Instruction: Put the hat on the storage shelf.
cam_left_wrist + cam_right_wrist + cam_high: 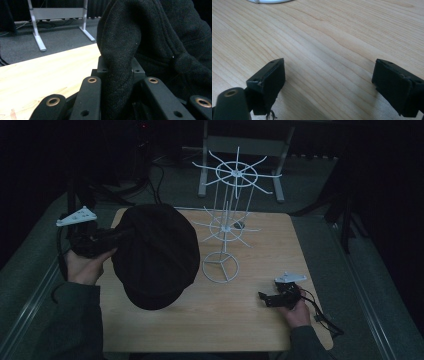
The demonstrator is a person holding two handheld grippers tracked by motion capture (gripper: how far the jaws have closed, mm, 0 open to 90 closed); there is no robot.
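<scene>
Hanging from the left gripper, the black newsboy cap sat just left of the white wire display stand, its brim low toward the person and its crown facing up. That gripper's jaws were clamped tight on a fold of the cap's fabric. Right of the stand's round base, the right gripper lay low over the wooden bench, jaws spread wide around nothing.
</scene>
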